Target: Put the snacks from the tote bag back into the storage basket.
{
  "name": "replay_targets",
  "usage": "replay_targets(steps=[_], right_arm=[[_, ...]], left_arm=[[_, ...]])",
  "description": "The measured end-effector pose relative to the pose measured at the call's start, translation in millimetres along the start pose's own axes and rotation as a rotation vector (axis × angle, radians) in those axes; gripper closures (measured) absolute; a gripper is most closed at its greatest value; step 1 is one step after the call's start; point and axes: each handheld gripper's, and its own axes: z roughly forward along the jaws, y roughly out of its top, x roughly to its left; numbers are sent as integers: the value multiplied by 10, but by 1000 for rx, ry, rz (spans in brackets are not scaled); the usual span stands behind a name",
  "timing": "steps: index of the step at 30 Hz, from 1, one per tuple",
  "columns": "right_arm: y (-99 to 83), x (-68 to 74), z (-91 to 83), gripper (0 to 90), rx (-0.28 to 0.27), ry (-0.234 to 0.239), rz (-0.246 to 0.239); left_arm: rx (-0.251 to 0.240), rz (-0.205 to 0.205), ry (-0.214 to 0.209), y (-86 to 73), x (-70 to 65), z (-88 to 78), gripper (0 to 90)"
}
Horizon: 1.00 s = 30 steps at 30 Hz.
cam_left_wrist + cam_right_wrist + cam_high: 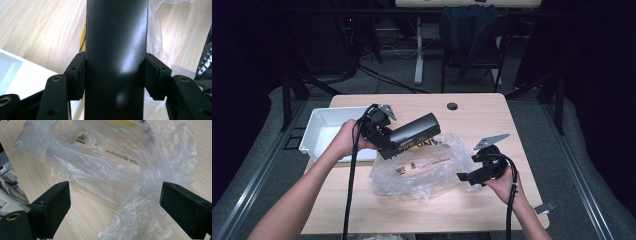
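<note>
A long glossy black tube (414, 131) is held tilted above the wooden table (472, 120), over a crumpled clear plastic bag (422, 172). My left gripper (384, 141) is shut on the tube's lower end. In the left gripper view its pads (81, 75) press both sides of the tube (116, 50). My right gripper (468, 176) hovers at the bag's right edge, open with nothing between its jaws. In the right gripper view the pads (56, 202) stand wide apart above the bag (105, 162), which holds small parts and a printed sheet.
A white tray (323, 131) sits at the table's left side, just behind my left hand. A cable hole (452, 106) lies near the far edge. A small metal piece (544, 206) rests at the right front corner. Chairs and desk legs stand beyond the table.
</note>
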Motion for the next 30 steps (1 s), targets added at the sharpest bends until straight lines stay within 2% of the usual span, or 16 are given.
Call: replay_targets(steps=[5, 18, 23, 26, 30], right_arm=[[-52, -47, -30, 62, 9, -3, 10], [-132, -153, -61, 62, 4, -23, 13], [-153, -166, -55, 60, 6, -23, 13], [-157, -181, -38, 28, 10, -14, 14], [-150, -180, -52, 16, 15, -19, 5]], left_arm=[[14, -3, 12, -88, 62, -71, 434], [28, -13, 33, -292, 213, -215, 434], [21, -27, 46, -374, 283, -261, 434], [19, -31, 43, -414, 317, -275, 434], [31, -30, 60, -456, 358, -298, 434]])
